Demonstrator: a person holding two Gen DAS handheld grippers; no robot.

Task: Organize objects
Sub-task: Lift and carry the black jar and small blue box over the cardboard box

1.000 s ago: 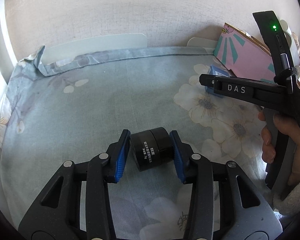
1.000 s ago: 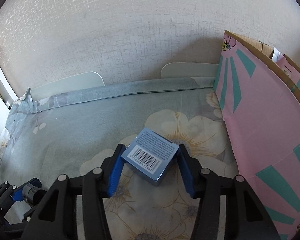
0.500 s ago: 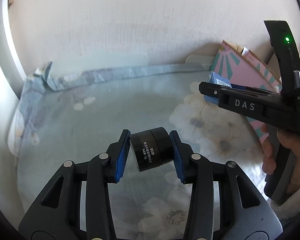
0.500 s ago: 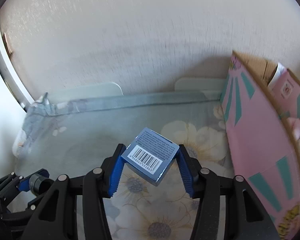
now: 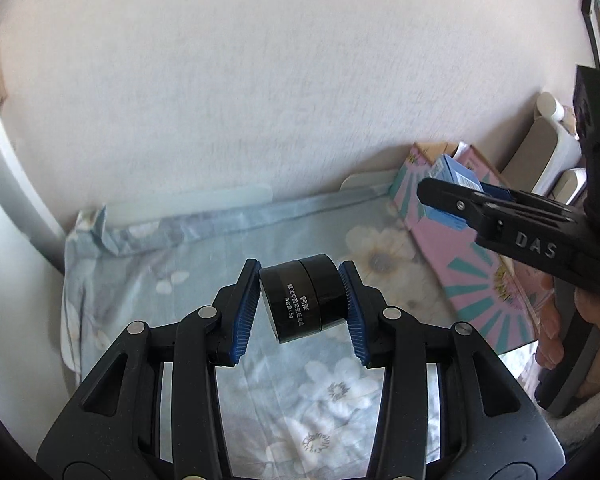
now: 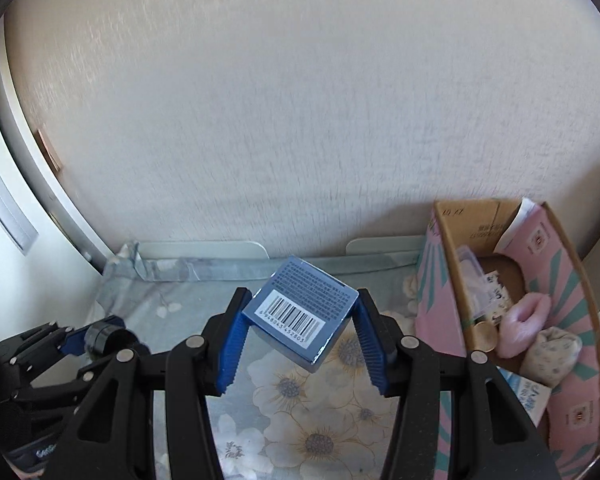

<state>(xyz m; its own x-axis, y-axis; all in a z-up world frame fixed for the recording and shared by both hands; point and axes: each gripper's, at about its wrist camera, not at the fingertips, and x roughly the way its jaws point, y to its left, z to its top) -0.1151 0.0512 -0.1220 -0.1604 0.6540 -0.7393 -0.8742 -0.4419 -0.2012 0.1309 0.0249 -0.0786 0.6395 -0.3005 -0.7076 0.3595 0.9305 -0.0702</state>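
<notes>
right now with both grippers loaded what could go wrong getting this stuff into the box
The blue carton sits cornerwise in the right gripper, so it may twist or slip. The pink box already holds several items, so little room is left. The left gripper clamps the black jar by its flat ends; it might pivot.

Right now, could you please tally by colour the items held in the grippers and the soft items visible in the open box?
Black: 1, the jar in the left gripper
Blue: 1, the carton in the right gripper
Pink: 1, the fluffy item in the box
Beige: 1, the speckled pouch
Total: 4
</notes>
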